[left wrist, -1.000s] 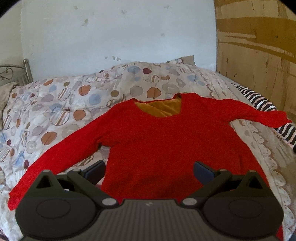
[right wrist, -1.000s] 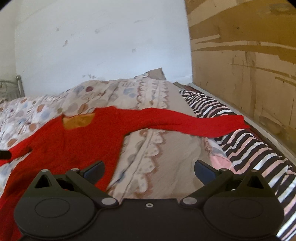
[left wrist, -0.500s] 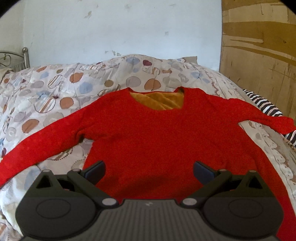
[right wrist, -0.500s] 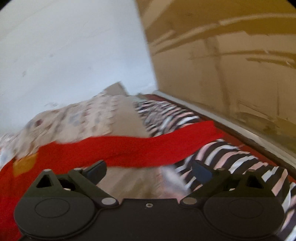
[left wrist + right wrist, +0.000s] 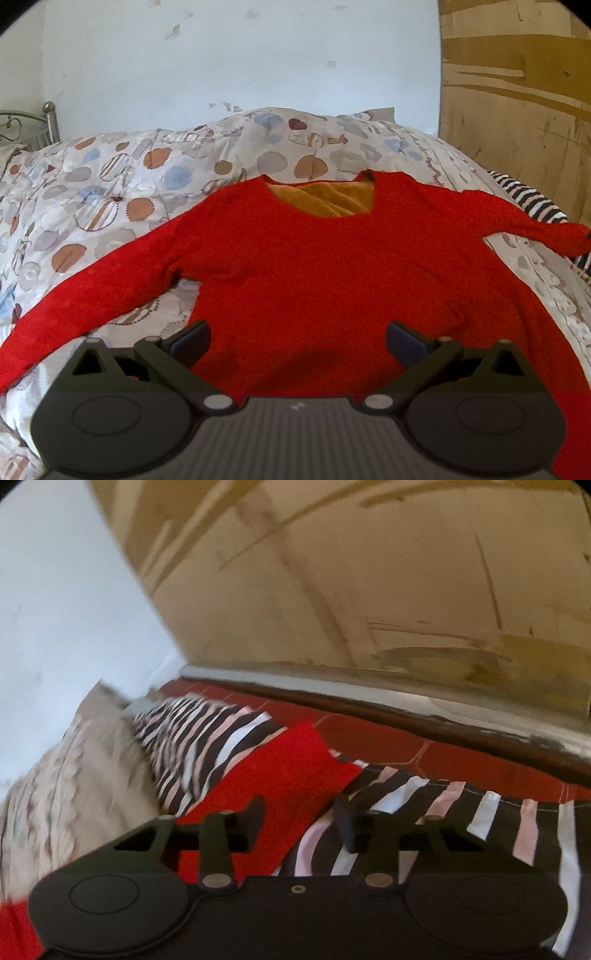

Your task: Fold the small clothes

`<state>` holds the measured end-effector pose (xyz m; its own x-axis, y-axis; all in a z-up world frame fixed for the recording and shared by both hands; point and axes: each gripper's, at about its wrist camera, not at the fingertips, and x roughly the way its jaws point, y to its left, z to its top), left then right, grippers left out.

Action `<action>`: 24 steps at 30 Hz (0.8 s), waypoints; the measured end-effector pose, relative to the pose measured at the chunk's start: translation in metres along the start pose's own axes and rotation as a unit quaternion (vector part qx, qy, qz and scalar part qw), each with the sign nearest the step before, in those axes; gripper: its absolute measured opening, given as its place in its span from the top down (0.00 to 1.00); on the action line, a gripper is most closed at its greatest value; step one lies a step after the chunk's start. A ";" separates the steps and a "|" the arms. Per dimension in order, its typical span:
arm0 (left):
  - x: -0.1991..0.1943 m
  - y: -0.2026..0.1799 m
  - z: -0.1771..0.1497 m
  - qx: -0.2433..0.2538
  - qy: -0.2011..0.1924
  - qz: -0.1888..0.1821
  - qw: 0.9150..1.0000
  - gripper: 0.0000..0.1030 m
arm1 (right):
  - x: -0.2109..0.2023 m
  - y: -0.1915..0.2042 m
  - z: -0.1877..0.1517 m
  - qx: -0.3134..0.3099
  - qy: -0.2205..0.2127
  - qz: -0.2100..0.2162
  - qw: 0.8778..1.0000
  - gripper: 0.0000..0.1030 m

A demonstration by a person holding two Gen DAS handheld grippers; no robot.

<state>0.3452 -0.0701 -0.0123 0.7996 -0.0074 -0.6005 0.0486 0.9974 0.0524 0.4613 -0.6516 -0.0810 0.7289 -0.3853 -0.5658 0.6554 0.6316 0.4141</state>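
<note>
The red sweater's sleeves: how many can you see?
2. One sleeve stretches left over the dotted quilt; the other sleeve reaches right onto the striped cloth, where the closing right gripper straddles its cuff.

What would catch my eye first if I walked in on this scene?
The bright red sweater, spread flat with both sleeves out on a quilt patterned with round patches. At its right sleeve's end, which lies on a black, white and pink striped cloth, the right gripper is closing its jaws. The left gripper hangs open over the hem.
</note>
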 end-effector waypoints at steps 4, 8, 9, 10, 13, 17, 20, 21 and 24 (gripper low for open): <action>-0.006 0.010 0.006 -0.010 -0.004 0.003 1.000 0.00 | 0.006 -0.001 0.002 0.010 -0.009 0.005 1.000 0.93; -0.013 0.019 0.014 -0.018 -0.013 0.008 1.000 0.00 | -0.007 0.012 0.006 -0.024 -0.029 0.014 0.999 0.95; -0.016 0.021 0.016 -0.019 -0.016 0.011 1.000 0.00 | -0.012 0.019 0.008 -0.038 -0.037 0.016 0.998 0.96; -0.018 0.024 0.018 -0.021 -0.019 0.015 0.999 0.00 | -0.019 0.025 0.010 -0.049 -0.047 0.020 0.997 0.96; -0.026 0.033 0.026 -0.031 -0.033 0.022 0.999 0.00 | -0.041 0.054 0.017 -0.082 -0.072 0.050 0.993 0.96; -0.039 0.050 0.034 -0.051 -0.050 0.029 0.997 0.00 | -0.079 0.112 0.020 -0.151 -0.105 0.104 0.977 0.96; -0.047 0.064 0.035 -0.061 -0.055 0.034 0.996 0.00 | -0.114 0.162 0.015 -0.201 -0.126 0.162 0.958 0.96; -0.049 0.068 0.035 -0.063 -0.056 0.037 0.996 0.00 | -0.127 0.179 0.011 -0.216 -0.130 0.183 0.950 0.96; -0.056 0.082 0.033 -0.074 -0.061 0.043 0.994 0.00 | -0.165 0.231 -0.007 -0.262 -0.135 0.245 0.924 0.96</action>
<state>0.3235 0.0096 0.0519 0.8642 0.0778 -0.4970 -0.1036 0.9943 -0.0244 0.4905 -0.4371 0.1030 0.9816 -0.0765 -0.1749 0.1003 0.9863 0.1312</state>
